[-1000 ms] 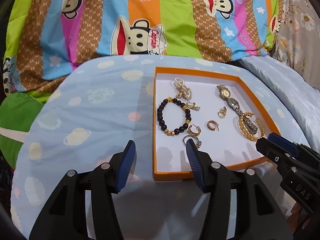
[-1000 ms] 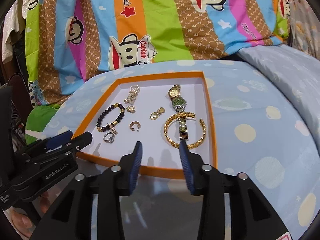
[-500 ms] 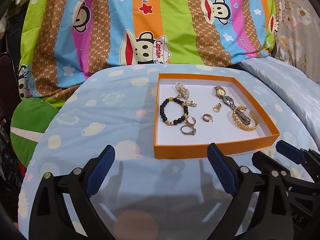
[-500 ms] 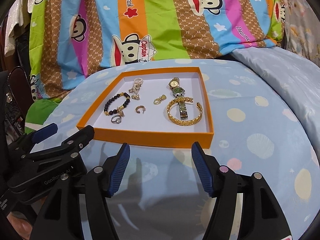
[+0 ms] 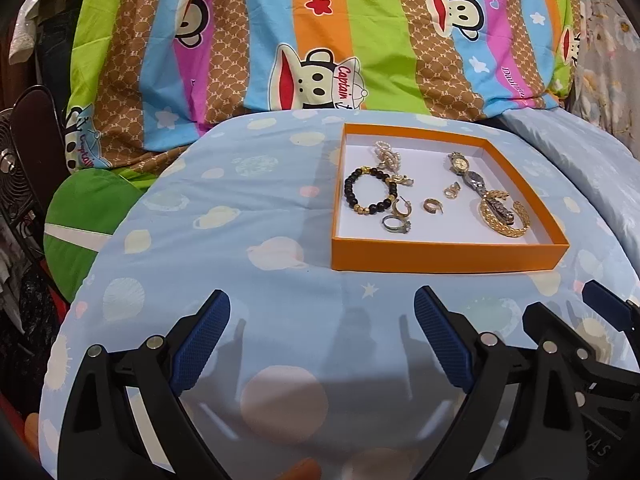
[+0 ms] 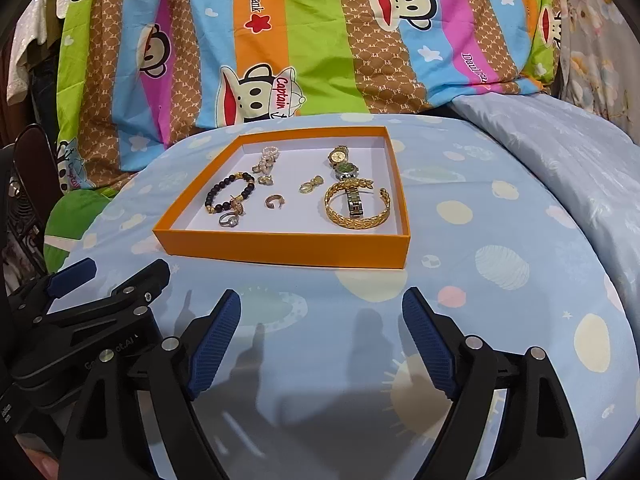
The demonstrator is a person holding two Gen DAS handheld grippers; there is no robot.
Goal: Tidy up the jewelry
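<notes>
Left gripper (image 5: 322, 332) wide open, empty, right gripper (image 6: 322, 334) wide open, empty, both near side of orange tray (image 6: 280, 250), gold bangle (image 6: 357, 209) over watch (image 6: 347, 178) at tray's right

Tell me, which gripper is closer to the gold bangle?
Right. The right gripper sits almost straight before the gold bangle; the left gripper sits further left, nearer the black bead bracelet.

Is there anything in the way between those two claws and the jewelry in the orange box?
Only the orange box's low near wall. Both the left gripper and the right gripper hang open over bare blue cloth; the gold bangle and black bead bracelet lie uncovered inside.
</notes>
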